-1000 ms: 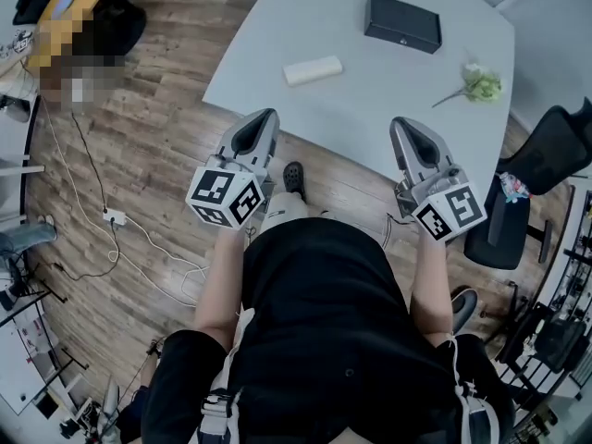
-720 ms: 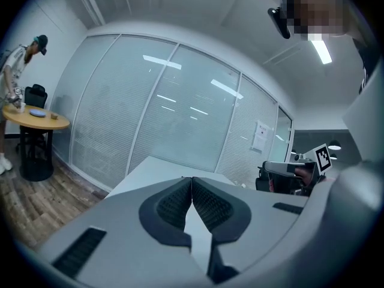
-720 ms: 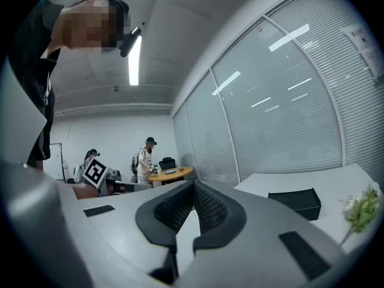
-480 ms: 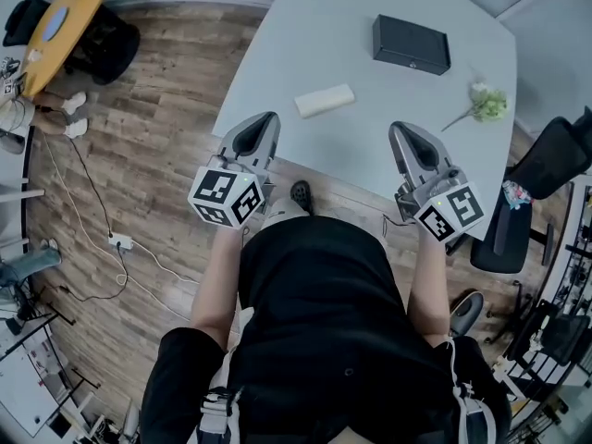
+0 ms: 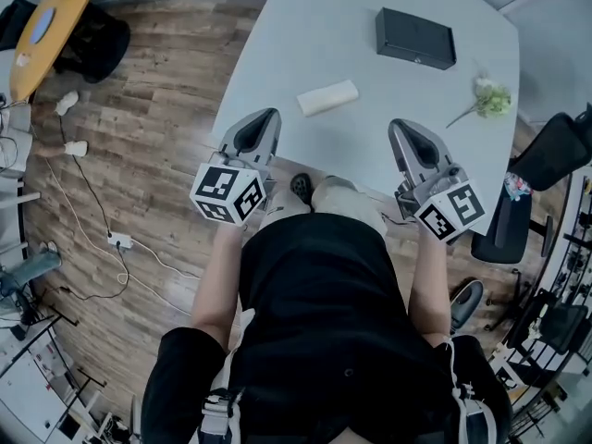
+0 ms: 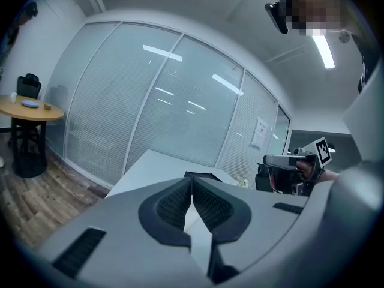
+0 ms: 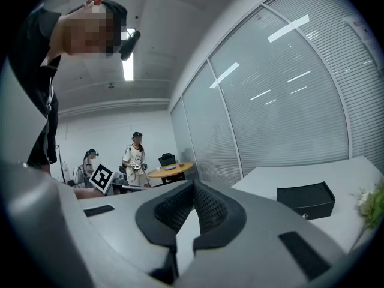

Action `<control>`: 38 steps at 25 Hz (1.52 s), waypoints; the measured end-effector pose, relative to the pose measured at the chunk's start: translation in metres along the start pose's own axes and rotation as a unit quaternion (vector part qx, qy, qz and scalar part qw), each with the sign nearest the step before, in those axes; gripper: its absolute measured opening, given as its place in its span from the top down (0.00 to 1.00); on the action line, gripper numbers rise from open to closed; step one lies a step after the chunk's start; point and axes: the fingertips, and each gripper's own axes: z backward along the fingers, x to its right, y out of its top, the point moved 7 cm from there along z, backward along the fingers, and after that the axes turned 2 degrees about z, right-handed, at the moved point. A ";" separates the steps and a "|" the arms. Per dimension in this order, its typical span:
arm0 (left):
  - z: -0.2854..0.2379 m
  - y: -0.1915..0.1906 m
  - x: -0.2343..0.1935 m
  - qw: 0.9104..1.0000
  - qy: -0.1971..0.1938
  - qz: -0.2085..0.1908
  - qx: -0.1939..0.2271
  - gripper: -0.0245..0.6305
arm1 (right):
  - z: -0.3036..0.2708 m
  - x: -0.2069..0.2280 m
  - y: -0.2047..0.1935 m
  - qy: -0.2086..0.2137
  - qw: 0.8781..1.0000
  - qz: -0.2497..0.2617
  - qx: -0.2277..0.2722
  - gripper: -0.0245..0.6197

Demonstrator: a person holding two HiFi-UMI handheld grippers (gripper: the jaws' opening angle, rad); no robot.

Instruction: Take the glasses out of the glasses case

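My left gripper (image 5: 265, 118) and right gripper (image 5: 400, 128) hung at the table's (image 5: 305, 26) near edge, both clenched on nothing, since no reach had begun. The black glasses case (image 5: 415, 38) sat closed by the far edge, well apart from both.

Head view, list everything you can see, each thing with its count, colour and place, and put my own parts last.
table: one, white, upper middle
glasses case: one, black, closed, far part of the table
oblong item: one, cream, on the table nearer the person; what it is cannot be told
flower sprig: one, green and white, by the table's right edge
wood floor: brown, left of the table
round table: one, yellow, top left
office chair: one, black, right of the table
power strip: one, white, on the floor at left
left gripper: grey, jaws shut, empty, at the table's near edge
right gripper: grey, jaws shut, empty, at the table's near edge
torso: black top, bottom centre
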 end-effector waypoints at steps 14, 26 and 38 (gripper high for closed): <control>-0.042 -0.045 -0.014 0.997 0.033 0.060 -0.043 0.92 | -0.046 0.043 -0.026 0.051 0.997 -0.020 -0.053 0.94; -0.085 -0.060 -0.011 0.991 0.083 0.089 -0.064 0.84 | -0.076 0.092 -0.037 0.110 0.989 0.018 -0.095 0.94; -0.115 -0.085 -0.025 0.989 0.071 0.050 -0.120 0.68 | -0.119 0.120 -0.069 0.150 0.976 0.030 -0.152 0.94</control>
